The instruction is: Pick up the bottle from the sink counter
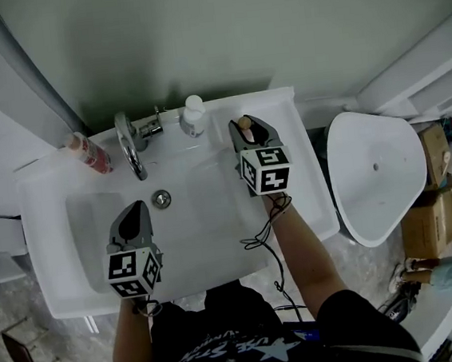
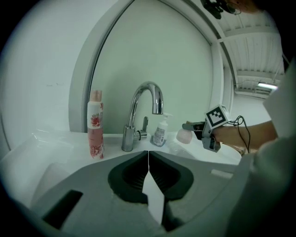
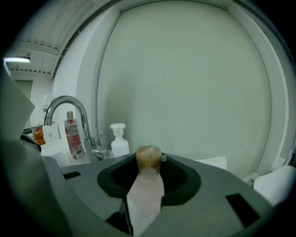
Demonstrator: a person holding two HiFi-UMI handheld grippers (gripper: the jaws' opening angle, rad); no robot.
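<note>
A small pale pink bottle with a brown cap stands upright between the jaws of my right gripper, and the pads press on its sides. In the head view its cap shows over the back right of the white sink counter. The left gripper view shows the bottle low over the counter, and whether it touches I cannot tell. My left gripper hovers over the basin, its jaws shut together with nothing in them.
A tall bottle with red flowers stands at the back left. The chrome faucet and a white pump dispenser are at the back middle. A white toilet and cardboard boxes lie to the right.
</note>
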